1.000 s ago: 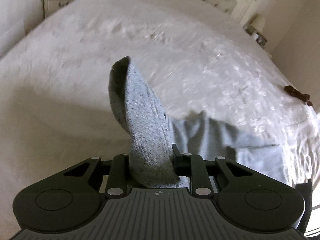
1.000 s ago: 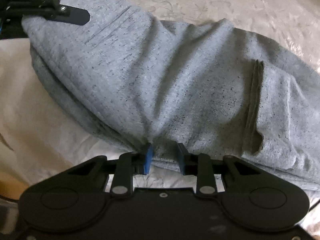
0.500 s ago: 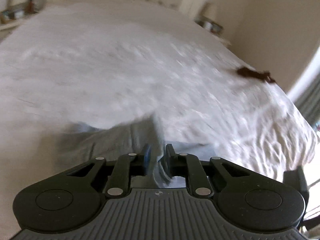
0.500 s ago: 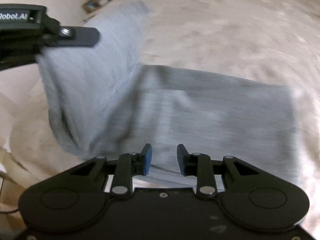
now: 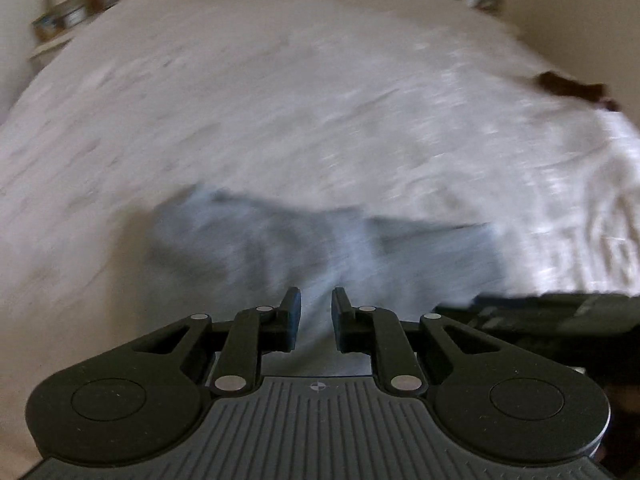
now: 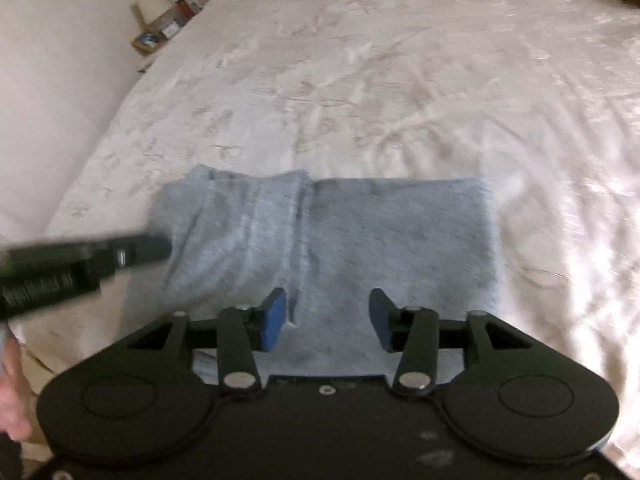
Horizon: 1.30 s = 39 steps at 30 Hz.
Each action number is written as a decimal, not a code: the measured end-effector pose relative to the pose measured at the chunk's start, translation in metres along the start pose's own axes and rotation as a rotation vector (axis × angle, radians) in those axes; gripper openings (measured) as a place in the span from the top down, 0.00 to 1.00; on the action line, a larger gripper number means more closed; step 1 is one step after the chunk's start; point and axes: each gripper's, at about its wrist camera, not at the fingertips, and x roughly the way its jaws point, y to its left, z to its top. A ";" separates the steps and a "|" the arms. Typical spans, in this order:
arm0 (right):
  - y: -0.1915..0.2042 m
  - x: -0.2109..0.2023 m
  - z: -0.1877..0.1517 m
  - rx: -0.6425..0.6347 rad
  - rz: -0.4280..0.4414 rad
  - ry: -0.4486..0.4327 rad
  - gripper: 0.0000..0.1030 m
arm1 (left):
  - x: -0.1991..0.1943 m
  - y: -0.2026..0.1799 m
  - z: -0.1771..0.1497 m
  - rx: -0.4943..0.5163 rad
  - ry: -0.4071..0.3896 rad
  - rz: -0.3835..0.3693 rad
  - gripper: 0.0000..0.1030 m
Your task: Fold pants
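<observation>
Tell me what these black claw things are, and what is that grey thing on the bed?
Each black claw is a hand-held gripper: a person holds one in each hand, and no robot is attached. A small camera sits on each, looking forward along its two fingers, so there is one picture per hand.

In the left-hand picture, the left hand-held gripper has its fingers close together over grey cloth; the blur hides whether they pinch it. In the right-hand picture, the right hand-held gripper is opening its blue-padded fingers, and they do not press on the cloth.

The grey thing is a pair of pants, folded into a rough rectangle, lying on the white bedspread. A small dark thing lies near the bed's edge; it is too blurry to name.
</observation>
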 end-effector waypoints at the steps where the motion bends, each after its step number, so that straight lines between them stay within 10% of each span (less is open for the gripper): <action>1: 0.002 0.006 0.004 0.001 0.018 0.006 0.42 | 0.002 0.009 -0.002 -0.019 0.016 0.022 0.84; 7: 0.020 0.037 0.012 -0.001 0.046 0.084 0.34 | 0.023 0.048 -0.016 -0.085 0.129 0.094 0.84; 20: 0.028 0.083 0.008 0.127 0.068 0.148 0.24 | 0.046 0.079 -0.027 -0.084 0.218 -0.029 0.84; 25: 0.043 0.088 0.007 0.105 0.102 0.158 0.79 | 0.025 0.093 -0.030 -0.122 0.148 0.033 0.84; 34: 0.085 -0.036 0.028 -0.086 0.163 -0.063 0.92 | -0.009 0.110 -0.021 -0.190 0.032 0.111 0.83; 39: 0.042 -0.083 0.013 -0.098 -0.044 -0.111 0.92 | -0.003 0.083 -0.016 -0.119 0.041 0.083 0.83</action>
